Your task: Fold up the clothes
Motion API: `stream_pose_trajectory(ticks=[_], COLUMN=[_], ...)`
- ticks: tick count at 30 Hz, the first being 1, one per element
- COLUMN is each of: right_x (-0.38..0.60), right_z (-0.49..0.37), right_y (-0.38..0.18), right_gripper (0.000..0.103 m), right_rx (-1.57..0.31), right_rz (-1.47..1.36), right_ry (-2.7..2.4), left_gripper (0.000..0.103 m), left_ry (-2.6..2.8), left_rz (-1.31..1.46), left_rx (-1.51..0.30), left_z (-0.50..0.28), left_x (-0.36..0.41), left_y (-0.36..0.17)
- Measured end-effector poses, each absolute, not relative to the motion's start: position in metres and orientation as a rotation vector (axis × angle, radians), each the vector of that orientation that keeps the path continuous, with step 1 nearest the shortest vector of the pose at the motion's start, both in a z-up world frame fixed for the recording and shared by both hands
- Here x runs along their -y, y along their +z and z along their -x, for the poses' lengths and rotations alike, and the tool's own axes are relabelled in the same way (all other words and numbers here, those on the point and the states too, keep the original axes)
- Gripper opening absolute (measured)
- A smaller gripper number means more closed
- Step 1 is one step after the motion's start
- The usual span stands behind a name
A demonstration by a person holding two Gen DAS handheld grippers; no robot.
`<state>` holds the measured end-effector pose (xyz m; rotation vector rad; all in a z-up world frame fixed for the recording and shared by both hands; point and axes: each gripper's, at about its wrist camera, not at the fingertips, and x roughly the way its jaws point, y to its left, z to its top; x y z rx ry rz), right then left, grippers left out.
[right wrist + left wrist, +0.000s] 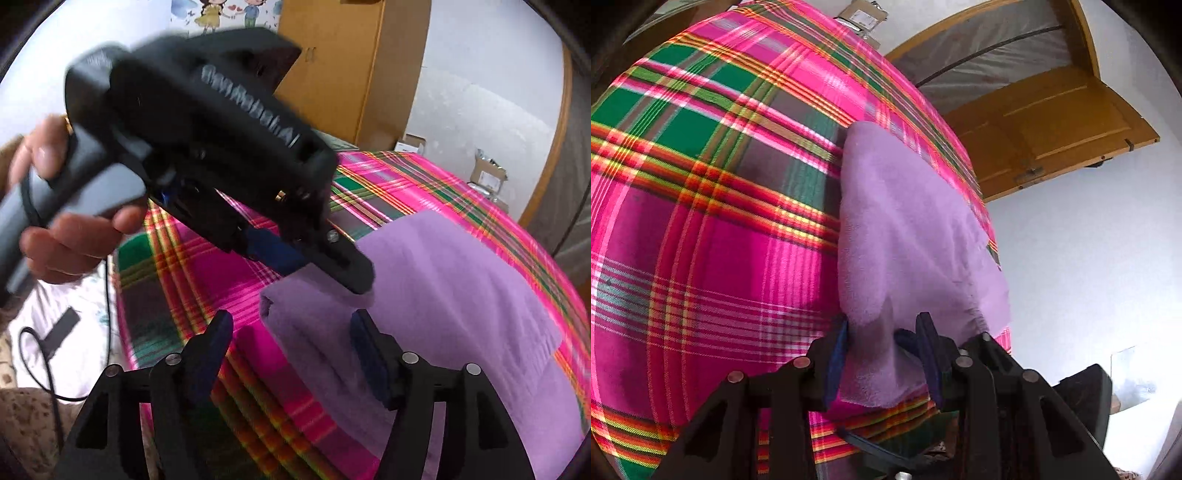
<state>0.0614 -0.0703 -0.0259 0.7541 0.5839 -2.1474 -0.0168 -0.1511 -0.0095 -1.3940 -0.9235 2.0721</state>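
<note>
A lilac fleece garment (pixel 908 229) lies folded on a pink, green and yellow plaid bedspread (pixel 713 206). In the left wrist view my left gripper (pixel 882 350) is shut on a bunched fold at the garment's near edge, the cloth filling the space between its blue pads. The right wrist view shows the same garment (pixel 454 280) with that left gripper (pixel 332 269) clamped on its near corner and a hand (pixel 62 240) on its handle. My right gripper (pixel 291 332) stands open. The garment's folded corner lies between its fingers, and the pads do not press on it.
The plaid bedspread (pixel 413 177) ends close on the right. Beyond it are a wooden door (pixel 1052 125), a wooden wardrobe (pixel 343 66) and cardboard boxes (pixel 487 177) by a white wall. A black cable (pixel 44 365) trails over pale bedding at the left.
</note>
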Motion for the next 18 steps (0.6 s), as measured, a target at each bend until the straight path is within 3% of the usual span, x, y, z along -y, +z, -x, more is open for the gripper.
stream_pose_trajectory(ticks=[8, 13, 18], right_x=[0.085, 0.083, 0.077], right_z=[-0.041, -0.031, -0.026], right_y=[-0.033, -0.034, -0.029], right_gripper=[0.067, 0.031, 0.019], right_rx=[-0.640, -0.649, -0.617], right_rz=[-0.816, -0.843, -0.834], right_ry=[-2.268, -2.311, -2.315], left_gripper=[0.037, 0.039, 0.047], left_ry=[2.051, 2.105, 2.113], left_rz=[1.393, 1.381, 1.417], left_rx=[0.922, 0.941, 0.957], left_z=[0.028, 0.035, 0.062], left_x=[0.152, 0.161, 0.161], left_y=[-0.008, -0.007, -0.014])
